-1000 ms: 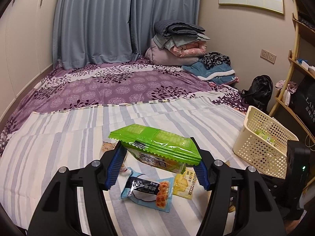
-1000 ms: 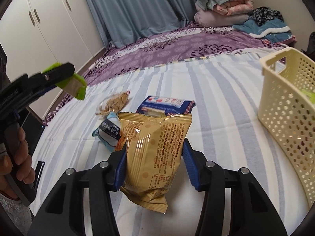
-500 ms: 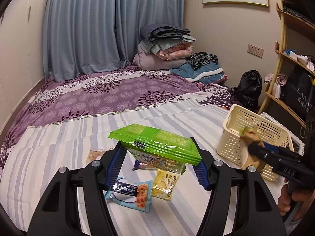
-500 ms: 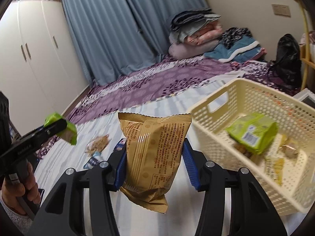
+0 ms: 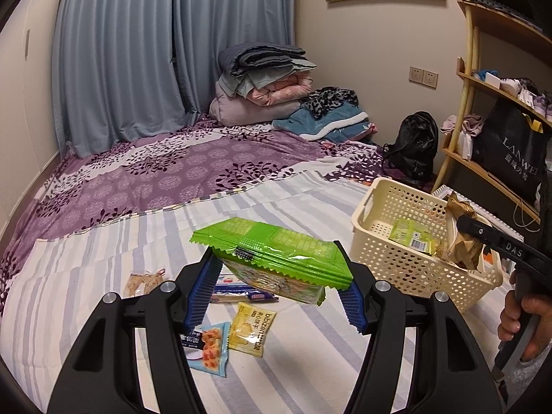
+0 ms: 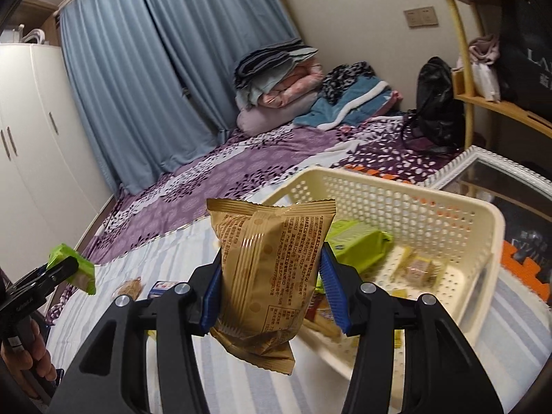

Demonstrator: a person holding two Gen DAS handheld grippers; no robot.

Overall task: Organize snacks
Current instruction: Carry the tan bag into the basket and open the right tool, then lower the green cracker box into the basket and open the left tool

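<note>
Holding green snack pack (image 5: 276, 258), left gripper (image 5: 276, 293) squeezes it from both sides, up above striped bed sheet (image 5: 310, 362). Right gripper (image 6: 269, 296) squeezes brown snack bag (image 6: 265, 269), bag upright, right at near wall of cream basket (image 6: 490, 238). Basket sits on bed, small green pack (image 6: 358, 245) inside. Yellow chip packet (image 5: 252, 327), blue packet (image 5: 210, 348) lie on sheet under left gripper.

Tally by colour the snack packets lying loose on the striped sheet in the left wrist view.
Tan packet: 1
Blue-and-white packet: 1
Yellow packet: 1
Light blue packet: 1
Total: 4 visible
</note>
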